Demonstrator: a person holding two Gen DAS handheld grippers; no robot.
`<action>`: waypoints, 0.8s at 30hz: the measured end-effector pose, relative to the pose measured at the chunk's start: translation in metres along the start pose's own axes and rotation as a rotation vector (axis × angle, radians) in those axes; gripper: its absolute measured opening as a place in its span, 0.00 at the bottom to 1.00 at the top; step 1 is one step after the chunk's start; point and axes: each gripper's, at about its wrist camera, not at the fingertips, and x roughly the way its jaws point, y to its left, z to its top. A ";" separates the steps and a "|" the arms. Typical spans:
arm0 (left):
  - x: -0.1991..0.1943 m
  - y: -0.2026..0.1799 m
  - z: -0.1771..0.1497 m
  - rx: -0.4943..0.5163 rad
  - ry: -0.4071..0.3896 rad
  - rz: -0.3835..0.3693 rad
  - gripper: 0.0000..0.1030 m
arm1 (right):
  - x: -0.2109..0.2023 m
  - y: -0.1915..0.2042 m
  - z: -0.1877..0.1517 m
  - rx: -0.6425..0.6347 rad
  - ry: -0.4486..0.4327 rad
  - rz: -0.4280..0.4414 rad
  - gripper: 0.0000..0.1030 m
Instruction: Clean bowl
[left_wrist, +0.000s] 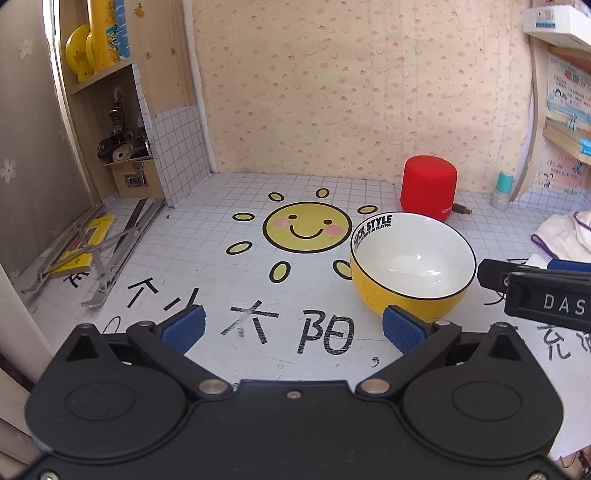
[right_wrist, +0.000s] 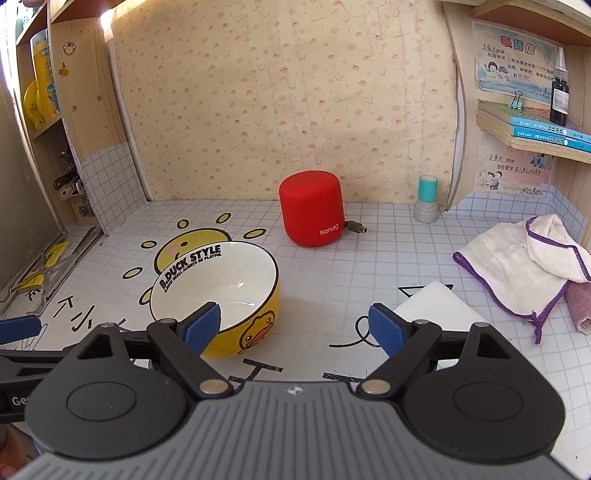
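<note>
A yellow bowl (left_wrist: 412, 266) with a white inside and black lettering on its rim stands upright on the tiled desk; it looks empty. In the right wrist view the bowl (right_wrist: 218, 295) shows a duck print on its side. My left gripper (left_wrist: 293, 328) is open, and the bowl lies just beyond its right fingertip. Open too, my right gripper (right_wrist: 293, 326) holds nothing, its left pad in front of the bowl's near rim. A white cloth with purple edging (right_wrist: 524, 266) lies crumpled at the right, apart from both grippers.
A red cylindrical speaker (right_wrist: 313, 208) with a cable stands behind the bowl. A teal-topped stamp (right_wrist: 427, 199) sits near the back wall. A white pad (right_wrist: 436, 304) lies ahead of the right fingertip. Metal stand and yellow book (left_wrist: 85, 251) lie at the left. Shelves flank both sides.
</note>
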 end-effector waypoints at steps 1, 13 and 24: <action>0.001 0.000 0.002 -0.004 0.011 0.009 1.00 | 0.000 0.001 0.000 -0.003 0.000 0.002 0.85; -0.003 0.002 0.006 -0.025 0.001 -0.001 1.00 | -0.006 0.002 0.004 0.000 -0.031 -0.001 0.85; -0.001 0.031 0.000 -0.231 0.001 -0.173 0.99 | -0.009 -0.002 0.002 0.021 -0.046 -0.002 0.85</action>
